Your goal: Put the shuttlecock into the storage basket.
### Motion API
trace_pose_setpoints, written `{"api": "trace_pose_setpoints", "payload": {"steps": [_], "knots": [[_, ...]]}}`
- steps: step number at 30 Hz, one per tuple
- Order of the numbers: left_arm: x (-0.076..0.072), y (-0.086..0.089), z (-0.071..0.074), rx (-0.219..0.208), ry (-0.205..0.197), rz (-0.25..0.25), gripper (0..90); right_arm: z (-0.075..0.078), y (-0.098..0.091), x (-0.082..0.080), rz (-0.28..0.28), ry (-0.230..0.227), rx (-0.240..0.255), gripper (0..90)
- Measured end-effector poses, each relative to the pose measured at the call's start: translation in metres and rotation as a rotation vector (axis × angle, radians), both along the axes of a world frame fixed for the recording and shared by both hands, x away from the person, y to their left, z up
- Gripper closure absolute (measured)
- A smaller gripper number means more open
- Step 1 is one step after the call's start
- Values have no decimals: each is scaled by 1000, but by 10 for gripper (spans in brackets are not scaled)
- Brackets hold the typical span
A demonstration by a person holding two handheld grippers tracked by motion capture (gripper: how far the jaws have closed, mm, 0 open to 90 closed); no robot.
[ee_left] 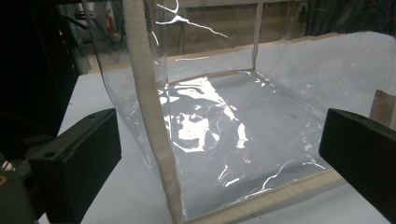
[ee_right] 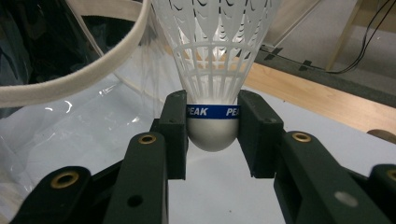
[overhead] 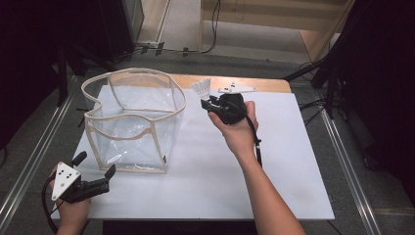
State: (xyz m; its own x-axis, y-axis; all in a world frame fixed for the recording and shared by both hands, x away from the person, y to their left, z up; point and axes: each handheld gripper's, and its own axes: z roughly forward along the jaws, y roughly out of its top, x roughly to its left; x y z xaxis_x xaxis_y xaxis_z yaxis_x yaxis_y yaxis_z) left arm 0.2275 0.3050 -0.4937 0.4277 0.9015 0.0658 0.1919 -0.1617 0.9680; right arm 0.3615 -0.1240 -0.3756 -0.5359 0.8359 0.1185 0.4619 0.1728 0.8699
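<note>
The white tabletop (overhead: 274,166) carries the work, its bare spread leaving both hands room to move. On its left part stands the clear plastic bag (overhead: 132,122), the largest thing here, upright with its cream-trimmed mouth held wide, which makes it a ready container to drop something into from above. At the bag's near corner rest the left tongs (overhead: 95,166), low over the tabletop with the 2 jaws spread wide and nothing between them; in the left gripper view they frame the bag's trimmed corner edge (ee_left: 149,116) without touching it, a stance that looks meant to steady the bag if it shifts. The right tongs (overhead: 204,102) are raised just beside the bag's far right rim, partly closed with both pads pressing on the shuttlecock (ee_right: 213,70). The grip sits on the rounded cork and its blue band, the firm part, so the white plastic skirt stays free and uncrushed, pointing away from the hand. Held there beside the rim, the shuttlecock seems poised to be carried over the mouth and let go inside.
</note>
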Motion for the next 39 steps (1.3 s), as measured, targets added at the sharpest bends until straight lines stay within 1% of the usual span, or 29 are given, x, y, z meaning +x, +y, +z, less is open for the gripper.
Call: {"api": "trace_pose_setpoints", "payload": {"steps": [5, 9, 16, 30, 39], "knots": [[0, 0, 0, 0, -1, 0, 0, 5, 3, -3, -2, -28, 5, 628], [0, 0, 0, 3, -1, 0, 0, 9, 5, -4, 5, -58, 9, 628], [0, 0, 0, 3, -1, 0, 0, 15, 9, -7, 15, -95, 28, 628], [0, 0, 0, 1, -2, 0, 0, 26, 19, -13, 46, -133, 50, 628], [0, 0, 0, -1, -1, 0, 0, 31, 26, -17, 70, -137, 72, 628]]}}
